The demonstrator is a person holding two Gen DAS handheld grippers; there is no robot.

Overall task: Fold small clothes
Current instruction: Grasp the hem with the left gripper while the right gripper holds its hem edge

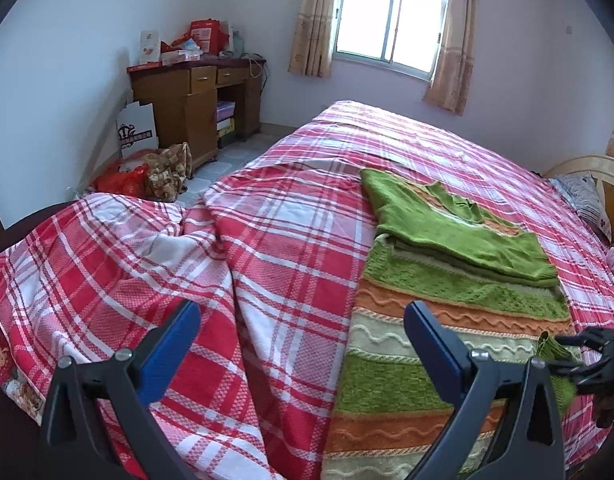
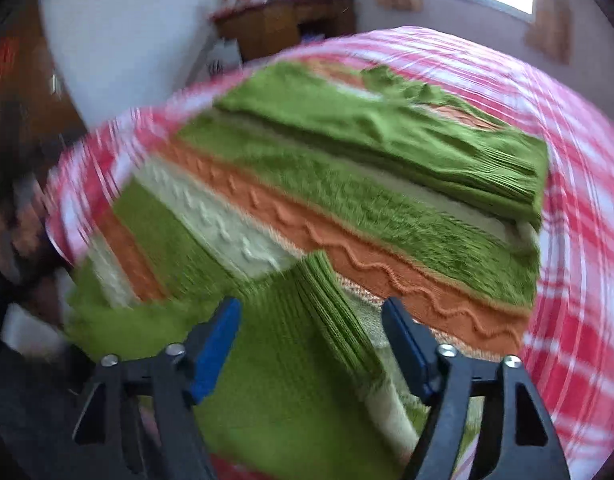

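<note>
A knitted sweater (image 1: 447, 292) striped green, orange and cream lies flat on the bed, one green sleeve (image 1: 459, 232) folded across its upper part. My left gripper (image 1: 303, 320) hangs open over the plaid cover, just left of the sweater's edge, with nothing in it. In the blurred right wrist view, my right gripper (image 2: 311, 312) stands open low over the sweater (image 2: 367, 200). A green ribbed cuff (image 2: 331, 300) lies between its blue pads, which do not press on it. The right gripper (image 1: 579, 356) also shows at the left wrist view's right edge, beside that cuff (image 1: 551, 346).
The bed carries a red and white plaid cover (image 1: 287, 240), rumpled at the near left. A wooden desk (image 1: 195, 96) piled with boxes stands by the far wall, with bags (image 1: 147, 180) on the floor beside it. A pillow (image 1: 587, 200) and headboard are at the right.
</note>
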